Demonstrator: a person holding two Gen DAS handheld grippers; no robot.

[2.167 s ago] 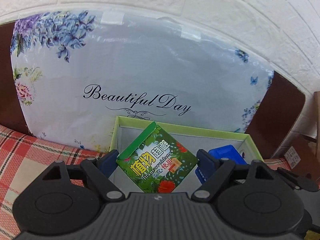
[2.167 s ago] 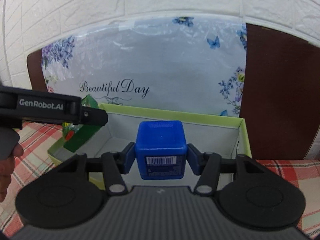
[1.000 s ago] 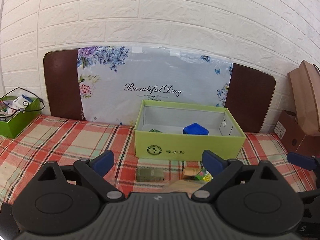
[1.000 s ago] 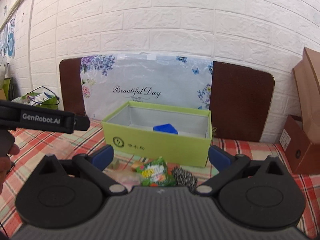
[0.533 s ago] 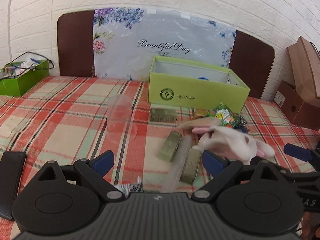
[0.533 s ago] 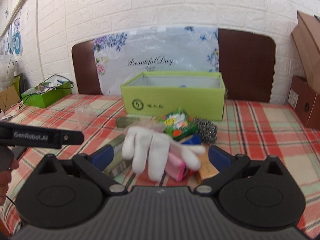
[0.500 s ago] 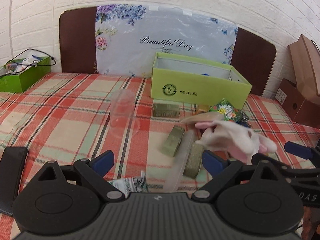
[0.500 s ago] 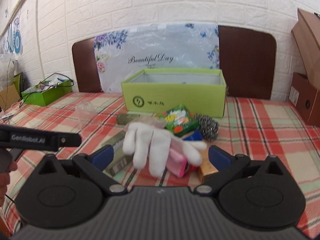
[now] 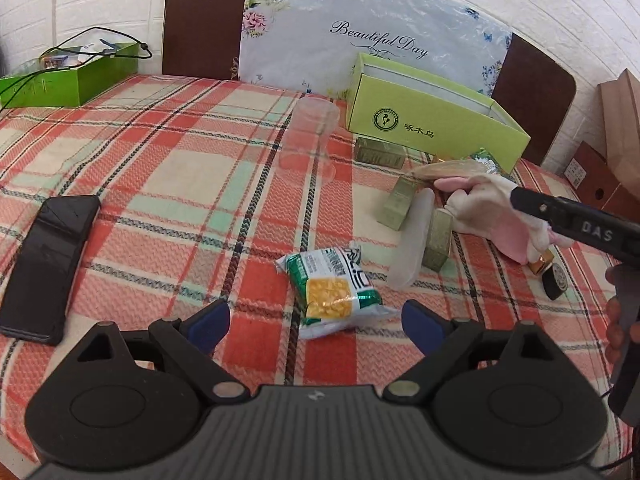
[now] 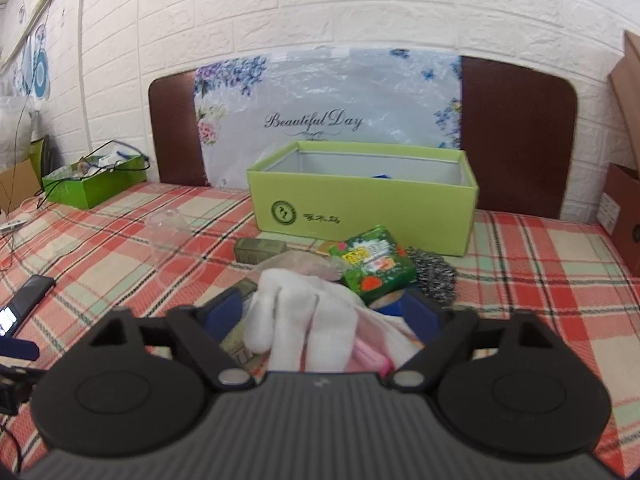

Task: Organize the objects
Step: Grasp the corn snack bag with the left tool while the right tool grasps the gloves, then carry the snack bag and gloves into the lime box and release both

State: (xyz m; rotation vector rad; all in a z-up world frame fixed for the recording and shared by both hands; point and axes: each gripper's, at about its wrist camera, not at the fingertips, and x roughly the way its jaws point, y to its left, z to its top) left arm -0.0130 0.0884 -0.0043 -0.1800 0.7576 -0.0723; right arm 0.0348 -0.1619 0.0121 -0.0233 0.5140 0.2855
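A lime green open box stands at the back of the plaid table; it also shows in the right wrist view. My left gripper is open, its jaws on either side of a green and yellow snack packet lying on the cloth. My right gripper is open, low over a white glove with pink under it. The glove also shows in the left wrist view. A green soap packet and a steel scourer lie behind the glove.
Several olive boxes and a clear plastic cup lie mid-table. A black phone lies at the left. A second green box with cables stands at the far left. Cardboard boxes stand at the right.
Both grippers pulled back from the lime box, open and empty, and dropped lower. The left now frames the snack packet; the right came down close over the glove.
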